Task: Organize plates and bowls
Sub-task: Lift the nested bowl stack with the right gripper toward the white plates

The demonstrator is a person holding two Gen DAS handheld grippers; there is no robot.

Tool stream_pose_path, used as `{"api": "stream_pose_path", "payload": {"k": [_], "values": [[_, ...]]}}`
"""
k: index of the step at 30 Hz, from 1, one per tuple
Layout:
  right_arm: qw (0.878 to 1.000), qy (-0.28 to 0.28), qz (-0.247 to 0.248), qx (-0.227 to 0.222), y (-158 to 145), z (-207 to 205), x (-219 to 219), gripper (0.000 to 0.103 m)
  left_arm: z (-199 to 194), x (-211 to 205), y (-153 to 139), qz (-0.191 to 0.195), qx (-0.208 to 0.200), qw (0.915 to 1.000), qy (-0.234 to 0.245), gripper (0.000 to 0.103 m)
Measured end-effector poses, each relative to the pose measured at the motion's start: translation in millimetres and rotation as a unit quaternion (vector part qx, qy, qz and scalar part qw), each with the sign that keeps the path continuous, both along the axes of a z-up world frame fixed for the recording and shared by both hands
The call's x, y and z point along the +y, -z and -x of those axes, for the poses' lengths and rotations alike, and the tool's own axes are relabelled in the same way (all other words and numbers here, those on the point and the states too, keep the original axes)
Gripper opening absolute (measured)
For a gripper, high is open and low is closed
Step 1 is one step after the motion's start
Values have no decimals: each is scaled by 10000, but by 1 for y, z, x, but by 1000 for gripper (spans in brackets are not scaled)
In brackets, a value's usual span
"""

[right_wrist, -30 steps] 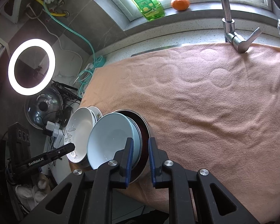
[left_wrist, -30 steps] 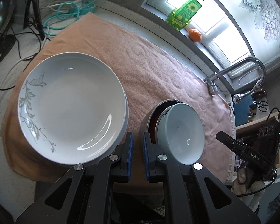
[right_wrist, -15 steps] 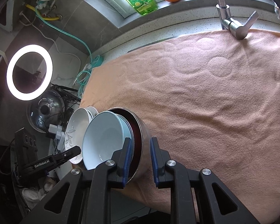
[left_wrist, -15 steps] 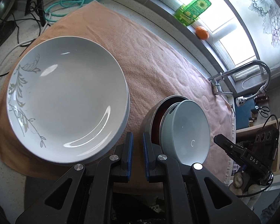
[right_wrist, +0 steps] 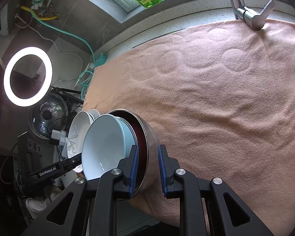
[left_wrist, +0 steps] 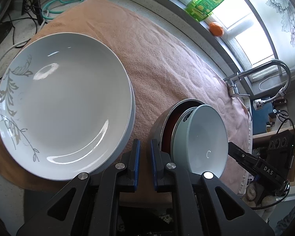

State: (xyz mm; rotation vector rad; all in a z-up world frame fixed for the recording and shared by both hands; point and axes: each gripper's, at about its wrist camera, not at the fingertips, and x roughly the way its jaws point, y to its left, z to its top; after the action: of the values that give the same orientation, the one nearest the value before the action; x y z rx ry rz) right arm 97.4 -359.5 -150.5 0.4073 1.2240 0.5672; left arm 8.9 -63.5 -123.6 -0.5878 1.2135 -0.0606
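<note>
A stack of white plates (left_wrist: 64,106) with a grey leaf pattern lies on the peach towel (left_wrist: 167,63) at the left. To its right a pale blue bowl (left_wrist: 202,141) sits tilted inside a dark red bowl, nested in a steel bowl (left_wrist: 159,125). My left gripper (left_wrist: 145,157) is almost shut and empty, above the gap between plates and bowls. In the right wrist view my right gripper (right_wrist: 146,167) straddles the rim of the steel bowl (right_wrist: 149,137), jaws a little apart, with the blue bowl (right_wrist: 106,145) to its left.
A faucet (right_wrist: 245,11) stands at the far edge of the towel (right_wrist: 216,90). A green soap bottle (left_wrist: 206,4) and an orange (left_wrist: 216,28) sit on the window sill. Cables and a ring light (right_wrist: 27,76) are at the left.
My right gripper's jaws have opened wider around the steel bowl's rim. My left gripper has moved closer to the plates, still nearly shut.
</note>
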Motion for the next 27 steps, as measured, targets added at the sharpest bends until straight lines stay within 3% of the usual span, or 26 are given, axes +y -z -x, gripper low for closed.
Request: {"api": "stream_pose_path", "payload": {"k": [9, 27], "values": [[9999, -92, 17, 72, 5, 0, 8, 18, 2, 0, -11, 70, -135, 9999, 77, 9], [9998, -138, 71, 111, 11, -3, 9, 17, -9, -13, 2, 46, 10, 9993, 360, 9]]}}
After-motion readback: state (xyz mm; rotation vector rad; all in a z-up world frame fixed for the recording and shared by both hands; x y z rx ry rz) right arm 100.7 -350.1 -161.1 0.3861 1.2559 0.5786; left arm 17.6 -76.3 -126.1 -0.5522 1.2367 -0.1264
